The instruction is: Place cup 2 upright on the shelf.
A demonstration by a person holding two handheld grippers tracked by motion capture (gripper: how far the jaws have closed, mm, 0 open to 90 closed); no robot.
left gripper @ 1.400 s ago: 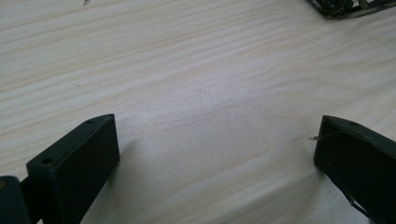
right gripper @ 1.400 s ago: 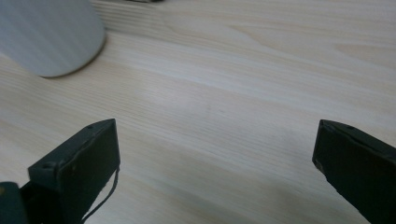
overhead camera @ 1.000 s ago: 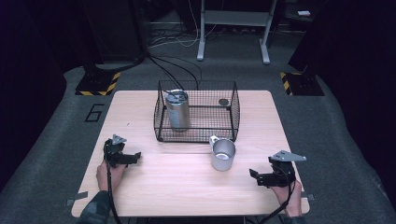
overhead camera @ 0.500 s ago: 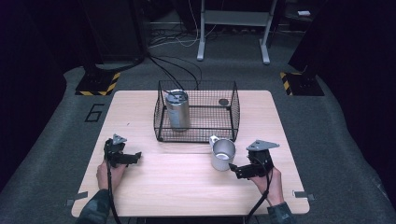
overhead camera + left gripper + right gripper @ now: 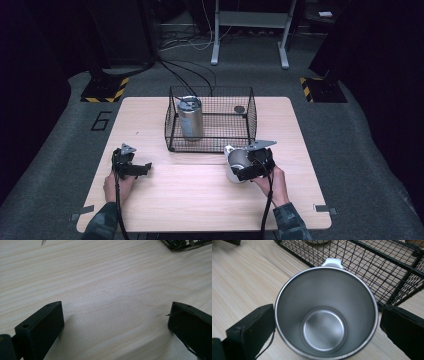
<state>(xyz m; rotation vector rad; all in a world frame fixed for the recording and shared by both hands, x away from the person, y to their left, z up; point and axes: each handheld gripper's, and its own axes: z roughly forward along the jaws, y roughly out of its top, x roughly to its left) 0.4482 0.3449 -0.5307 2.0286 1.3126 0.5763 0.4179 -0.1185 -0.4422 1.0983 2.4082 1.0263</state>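
Where the worktop (image 5: 200,200) meets the person's side, two hands come in over its near edge, each with a gripper. Near the left edge, the left gripper (image 5: 131,167) sits low over bare wood, its jaws spread wide with nothing between them; in the left gripper view the left gripper (image 5: 115,322) has only pale wood grain between its black jaws, and a corner of the wire basket (image 5: 178,245) shows at the top right. On the right half of the worktop, the right gripper (image 5: 250,170) is at the steel cup (image 5: 236,161). In the right gripper view the right gripper (image 5: 327,330) stands wide with the steel cup (image 5: 325,315) between its jaws: the left jaw lies just beside the rim, the right jaw stands a little apart from it, and whether either touches the wall I cannot tell. That cup stands upright and empty, its white handle (image 5: 332,263) turned toward the wire basket (image 5: 372,267) just behind it. Farther back, at the middle of the worktop toward the far edge, the wire basket (image 5: 212,145) holds a steel tumbler (image 5: 190,120) upright in its left part and a small dark disc (image 5: 239,109) near its far right corner.
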